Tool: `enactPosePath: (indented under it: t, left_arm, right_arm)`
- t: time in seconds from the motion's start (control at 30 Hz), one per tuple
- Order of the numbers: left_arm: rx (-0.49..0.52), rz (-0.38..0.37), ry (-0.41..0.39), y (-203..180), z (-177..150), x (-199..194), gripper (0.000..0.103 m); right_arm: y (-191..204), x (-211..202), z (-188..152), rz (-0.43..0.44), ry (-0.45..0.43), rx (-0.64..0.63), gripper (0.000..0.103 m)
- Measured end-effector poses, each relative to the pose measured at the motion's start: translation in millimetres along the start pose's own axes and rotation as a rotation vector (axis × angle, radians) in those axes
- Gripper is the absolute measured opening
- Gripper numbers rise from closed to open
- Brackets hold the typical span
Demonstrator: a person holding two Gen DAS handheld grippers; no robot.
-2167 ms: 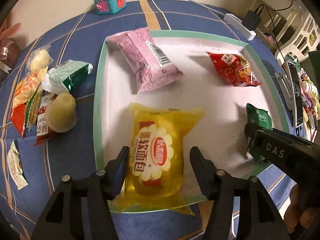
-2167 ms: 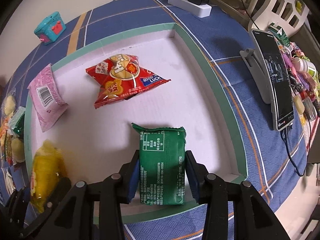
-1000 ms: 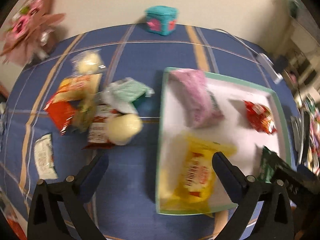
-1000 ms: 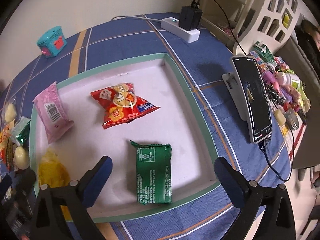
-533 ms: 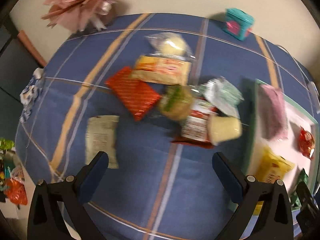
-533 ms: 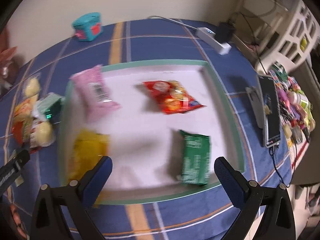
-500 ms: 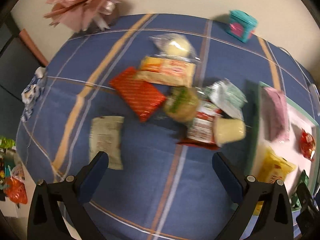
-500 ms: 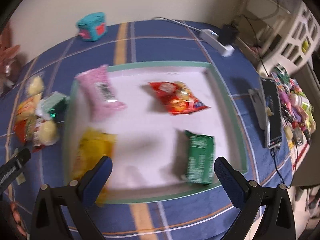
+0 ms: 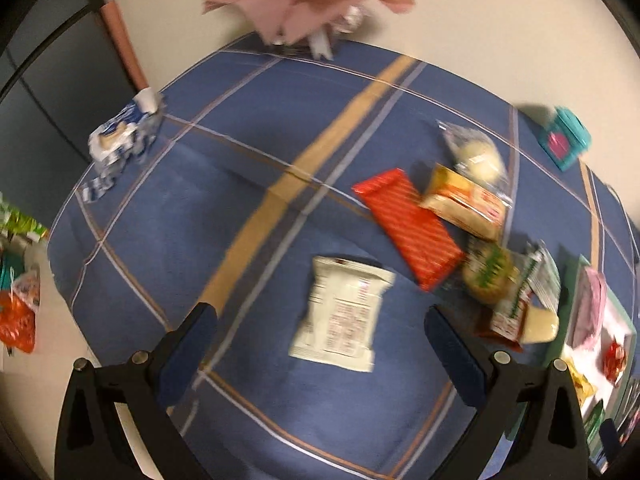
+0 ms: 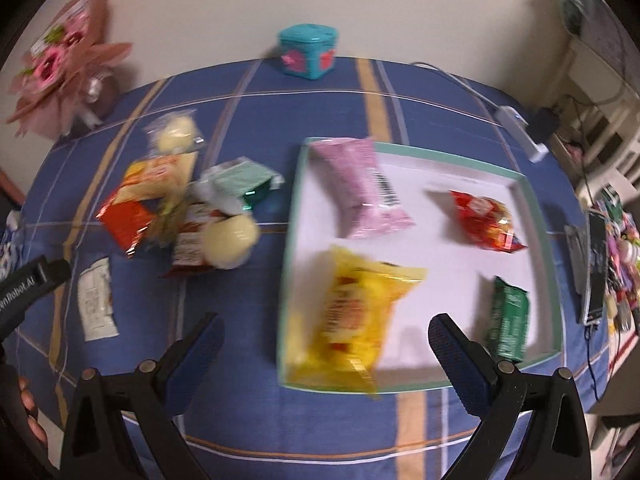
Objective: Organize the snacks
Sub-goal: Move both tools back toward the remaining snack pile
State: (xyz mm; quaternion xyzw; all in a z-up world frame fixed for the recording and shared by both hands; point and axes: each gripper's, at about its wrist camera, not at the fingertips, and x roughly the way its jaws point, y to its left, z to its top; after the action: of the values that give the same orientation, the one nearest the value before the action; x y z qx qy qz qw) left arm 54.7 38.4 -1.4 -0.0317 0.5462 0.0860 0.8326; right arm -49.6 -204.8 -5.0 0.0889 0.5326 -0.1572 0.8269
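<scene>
Now spread over the blue checked counter [image 9: 248,184]: a green-rimmed tray [image 10: 294,216] toward the right edge, already holding a yellow bread bag [image 10: 352,312], a pink packet [image 10: 360,184], a red crisp bag [image 10: 484,220] and a green packet [image 10: 506,326]. Left of the tray, a heap of loose snacks near the counter's middle, with a red packet [image 9: 408,228] at its left side. Nearest the front-left edge, lying flat and apart from the heap, a white sachet [image 9: 340,312].

Probably next: fetching that white sachet. Hangs above it with the left claw [image 9: 320,340] spread wide and empty; right claw [image 10: 326,344] likewise wide apart, over the tray's front-left corner.

Best done by lowering straight down, centring the sachet between the fingers, pinching across the short width, not the crimped ends. Worth slowing first; view blurred.
</scene>
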Motion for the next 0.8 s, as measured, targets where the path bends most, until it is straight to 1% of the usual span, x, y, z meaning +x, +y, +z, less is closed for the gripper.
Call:
enactPosePath:
  t: [0.17, 0.3, 0.4, 0.5, 0.67, 0.8]
  left_arm:
    - [-0.069, 0.0, 0.007, 29.4, 7.9, 5.3, 0.103]
    - [-0.083, 0.001, 0.019, 38.3, 9.8, 9.6, 0.103]
    - [-0.086, -0.007, 0.028, 38.6, 10.0, 15.3, 0.103]
    - [-0.07, -0.008, 0.039, 33.0, 8.8, 21.8, 0.103]
    - [-0.05, -0.011, 0.079, 21.1, 6.2, 36.7, 0.103]
    - [-0.034, -0.011, 0.102, 11.8, 6.5, 49.0, 0.103]
  right_arm:
    - [29.6, 1.7, 0.1, 0.041, -0.01, -0.05, 0.103]
    - [44.4, 6.8, 1.8, 0.07, -0.005, -0.061, 0.103]
    - [53.2, 12.4, 5.6, 0.097, -0.002, -0.066, 0.103]
    - [56.3, 16.5, 10.6, 0.102, -0.014, -0.067, 0.103]
    - [49.8, 31.0, 21.5, 0.124, -0.006, -0.018, 0.103]
    - [45.9, 40.7, 29.0, 0.127, -0.003, -0.013, 0.103]
